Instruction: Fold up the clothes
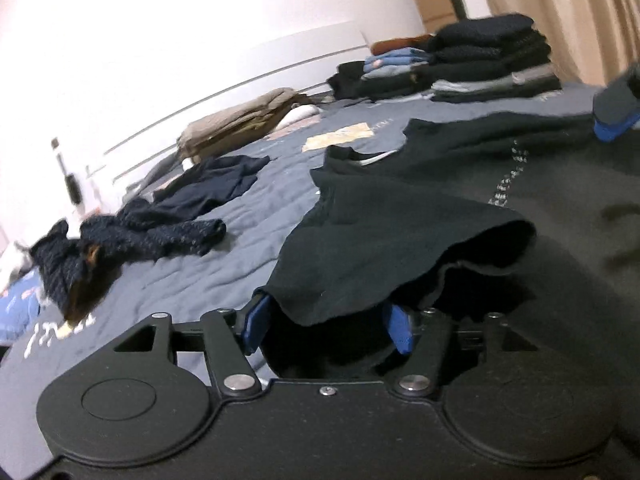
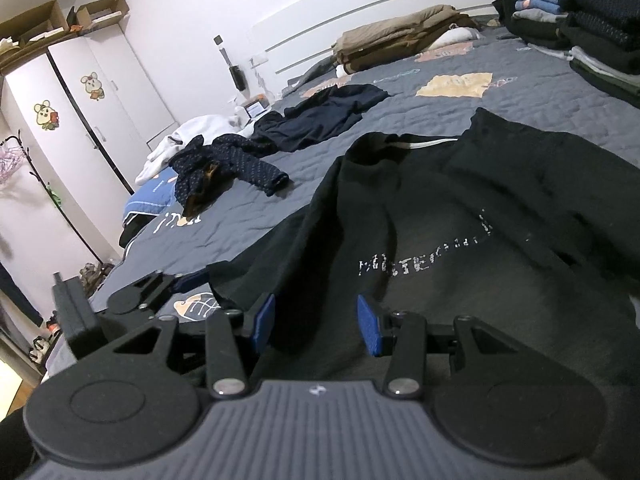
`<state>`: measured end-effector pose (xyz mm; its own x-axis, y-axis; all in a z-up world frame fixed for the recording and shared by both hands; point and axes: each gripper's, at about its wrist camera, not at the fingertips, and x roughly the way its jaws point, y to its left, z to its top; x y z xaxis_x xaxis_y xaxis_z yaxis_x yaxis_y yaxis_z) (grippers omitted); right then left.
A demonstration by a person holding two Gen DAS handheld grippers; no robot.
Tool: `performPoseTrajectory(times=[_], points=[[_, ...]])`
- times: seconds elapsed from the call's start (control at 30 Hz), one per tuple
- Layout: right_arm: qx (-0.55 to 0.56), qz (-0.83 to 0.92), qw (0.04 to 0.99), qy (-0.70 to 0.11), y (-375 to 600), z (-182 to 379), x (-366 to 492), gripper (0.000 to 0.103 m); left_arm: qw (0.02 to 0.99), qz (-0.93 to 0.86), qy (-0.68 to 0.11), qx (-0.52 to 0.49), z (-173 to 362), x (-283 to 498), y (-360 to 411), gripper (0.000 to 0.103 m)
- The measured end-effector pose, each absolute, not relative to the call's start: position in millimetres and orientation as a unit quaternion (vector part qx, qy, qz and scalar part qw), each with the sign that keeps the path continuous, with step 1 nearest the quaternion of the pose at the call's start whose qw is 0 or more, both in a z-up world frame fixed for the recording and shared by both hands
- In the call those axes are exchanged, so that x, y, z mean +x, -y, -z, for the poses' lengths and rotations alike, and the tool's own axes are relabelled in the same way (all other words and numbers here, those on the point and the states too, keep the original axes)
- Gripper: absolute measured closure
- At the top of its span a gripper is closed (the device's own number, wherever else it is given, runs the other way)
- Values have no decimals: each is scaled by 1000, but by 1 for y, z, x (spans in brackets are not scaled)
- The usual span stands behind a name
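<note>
A black sweatshirt with white printed lettering lies spread on the bed. In the left wrist view one of its edges drapes over my left gripper and hides the fingertips. The blue pads stand wide apart and do not press the cloth, so this gripper is open. My right gripper sits low on the sweatshirt, open, with black cloth lying loose between its blue pads. The left gripper's body shows at that garment's left edge.
The grey-blue quilt carries a crumpled navy garment and a dotted dark knit to the left. Stacks of folded clothes stand at the far right. A tan folded blanket lies by the headboard. A white wardrobe stands at left.
</note>
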<state>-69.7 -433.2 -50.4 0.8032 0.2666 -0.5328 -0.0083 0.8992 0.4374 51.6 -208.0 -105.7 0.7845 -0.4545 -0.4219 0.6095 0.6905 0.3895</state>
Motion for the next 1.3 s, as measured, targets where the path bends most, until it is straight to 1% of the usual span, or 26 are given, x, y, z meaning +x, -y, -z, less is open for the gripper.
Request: performPoseTrajectory(times=[0.03,0.1,0.27,0.37,0.5,0.57,0.6,0.63,0.67,0.7,1.0,1.1,1.17,1.2,1.27,1.3], points=[[213,-74,925,-305,434,50,-69,58,909,284,-141,270,105,52,207,39],[216,-72,925,-304,435,51,-69,58,913,270,-133,275,103,52,201,35],[223,-70,923,-305,438,52,-67,58,919,234,-127,292,98,50,187,33],[228,-70,921,-308,438,53,-65,58,913,250,-126,297,98,48,188,31],[230,-72,920,-308,438,53,-63,58,899,294,-115,304,100,48,198,32],[228,-72,921,-307,439,52,-62,58,885,322,-129,310,101,51,208,60],[227,-71,922,-307,439,52,-62,58,880,329,-141,312,101,55,211,93],[226,-70,922,-307,440,53,-62,58,877,332,-155,311,101,60,214,98],[227,-69,921,-308,440,53,-61,58,875,336,-164,309,99,65,213,98],[228,-67,921,-308,441,53,-61,58,876,335,-167,302,95,71,209,101],[229,-62,921,-310,445,55,-60,58,937,209,-147,238,36,160,142,101],[230,-60,921,-308,446,55,-60,58,944,183,-175,213,33,190,136,100],[229,-59,922,-307,447,55,-60,58,941,171,-213,198,41,207,134,98],[230,-59,922,-307,447,55,-60,58,937,169,-246,184,47,215,131,97],[231,-59,921,-308,448,55,-60,58,930,161,-295,146,56,224,121,88],[232,-59,921,-308,449,55,-60,58,931,156,-306,122,58,224,111,75]])
